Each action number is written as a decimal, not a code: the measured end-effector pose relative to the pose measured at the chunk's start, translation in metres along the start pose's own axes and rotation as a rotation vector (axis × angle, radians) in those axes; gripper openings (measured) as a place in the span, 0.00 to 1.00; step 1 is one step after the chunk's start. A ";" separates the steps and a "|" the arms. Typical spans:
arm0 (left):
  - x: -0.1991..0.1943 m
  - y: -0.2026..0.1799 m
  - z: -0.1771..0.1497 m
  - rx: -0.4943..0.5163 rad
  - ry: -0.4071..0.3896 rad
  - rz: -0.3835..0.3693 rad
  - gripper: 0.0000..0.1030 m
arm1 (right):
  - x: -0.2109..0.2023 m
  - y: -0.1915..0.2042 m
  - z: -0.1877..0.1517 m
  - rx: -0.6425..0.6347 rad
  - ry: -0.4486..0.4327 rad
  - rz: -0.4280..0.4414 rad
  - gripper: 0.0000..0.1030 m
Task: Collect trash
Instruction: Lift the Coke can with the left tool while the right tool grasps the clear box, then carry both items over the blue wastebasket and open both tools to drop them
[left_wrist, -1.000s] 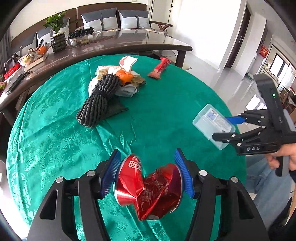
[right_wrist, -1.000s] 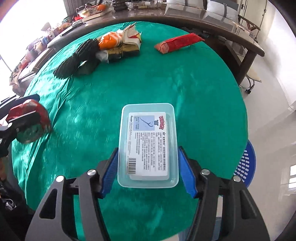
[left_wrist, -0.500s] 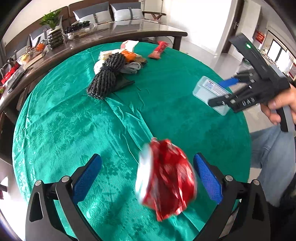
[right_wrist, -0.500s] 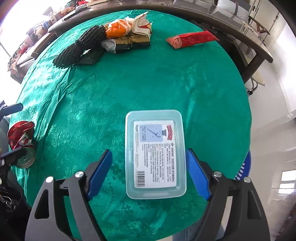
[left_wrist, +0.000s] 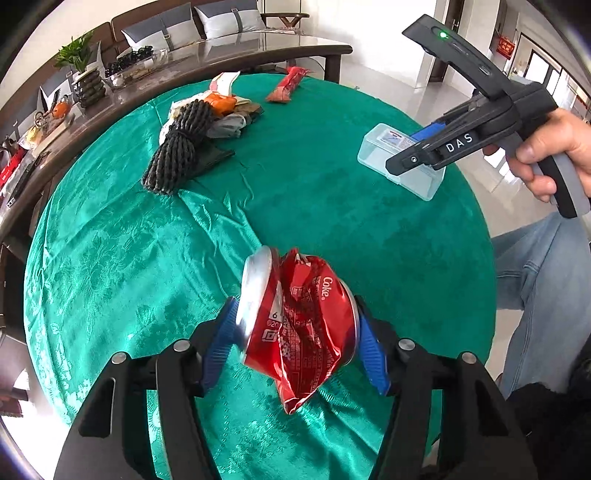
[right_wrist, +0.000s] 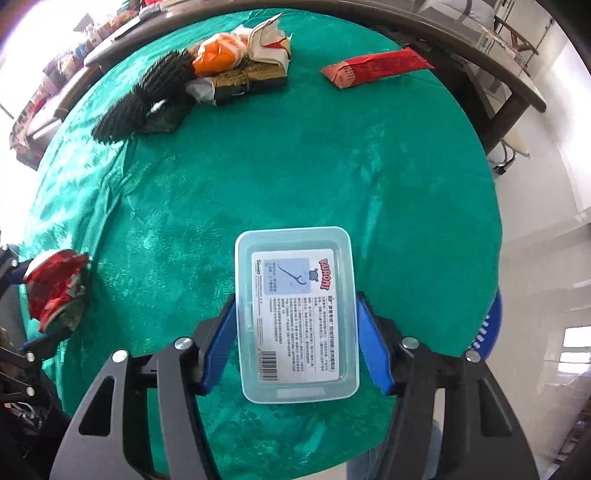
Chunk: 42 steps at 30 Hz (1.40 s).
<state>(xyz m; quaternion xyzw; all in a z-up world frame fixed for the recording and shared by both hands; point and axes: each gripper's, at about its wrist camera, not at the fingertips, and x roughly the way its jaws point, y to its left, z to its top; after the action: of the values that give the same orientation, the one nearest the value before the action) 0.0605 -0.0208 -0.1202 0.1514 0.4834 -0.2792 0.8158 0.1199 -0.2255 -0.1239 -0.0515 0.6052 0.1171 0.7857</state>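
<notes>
Crushed can (left_wrist: 299, 325) between closing left claw (left_wrist: 297, 347)

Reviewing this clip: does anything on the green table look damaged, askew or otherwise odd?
Yes. The red Coke can between the left gripper pads is badly crushed and torn, with a jagged flap hanging below; the jaws are closing on it. The green tablecloth is wrinkled mid-table. The clear plastic box looks intact.

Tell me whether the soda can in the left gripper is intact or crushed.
Crushed. The red soda can is buckled and creased, its torn lower edge hanging below the left gripper, whose closing blue pads meet both ends.
</notes>
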 end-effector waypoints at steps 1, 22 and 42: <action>-0.001 -0.001 0.005 -0.010 -0.009 -0.014 0.58 | -0.003 -0.003 -0.001 0.000 -0.013 0.003 0.58; 0.083 -0.183 0.250 0.130 -0.147 -0.303 0.58 | -0.053 -0.277 -0.076 0.566 -0.267 -0.020 0.58; 0.239 -0.277 0.304 0.189 0.008 -0.380 0.60 | 0.038 -0.416 -0.122 0.926 -0.186 0.130 0.59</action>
<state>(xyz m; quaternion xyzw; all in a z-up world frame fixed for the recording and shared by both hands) 0.1980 -0.4724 -0.1745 0.1343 0.4780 -0.4716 0.7287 0.1167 -0.6509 -0.2182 0.3525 0.5229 -0.1119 0.7680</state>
